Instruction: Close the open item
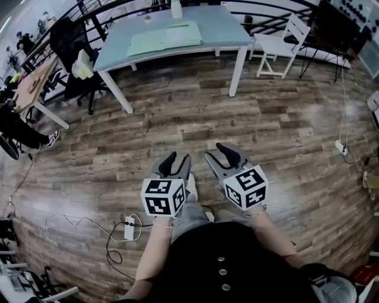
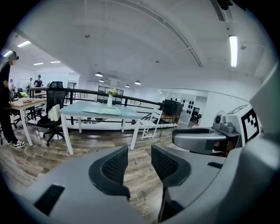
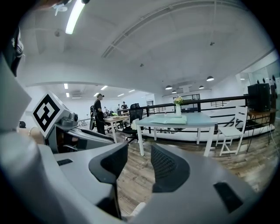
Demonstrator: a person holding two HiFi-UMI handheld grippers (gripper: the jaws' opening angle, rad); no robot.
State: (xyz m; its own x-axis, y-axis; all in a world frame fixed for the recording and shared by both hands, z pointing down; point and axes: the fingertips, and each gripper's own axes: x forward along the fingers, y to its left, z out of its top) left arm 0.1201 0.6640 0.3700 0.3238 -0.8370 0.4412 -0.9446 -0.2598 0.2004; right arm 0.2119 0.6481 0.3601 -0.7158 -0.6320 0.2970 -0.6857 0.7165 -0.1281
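A light green folder (image 1: 166, 36) lies spread open on the pale blue table (image 1: 225, 26) at the far side of the room, well away from me. It also shows in the left gripper view as the folder (image 2: 101, 110) and in the right gripper view as the folder (image 3: 170, 117). My left gripper (image 1: 176, 158) and right gripper (image 1: 220, 151) hang side by side over the wood floor, close to my body. Both are open, with nothing between the jaws of the left gripper (image 2: 139, 153) or the right gripper (image 3: 139, 151).
A white vase (image 1: 176, 9) stands on the table behind the folder. A white folding chair (image 1: 278, 44) is to its right, and a black office chair (image 1: 74, 53) and a wooden desk (image 1: 35, 83) to its left. A power strip (image 1: 129, 228) with cables lies on the floor near my feet.
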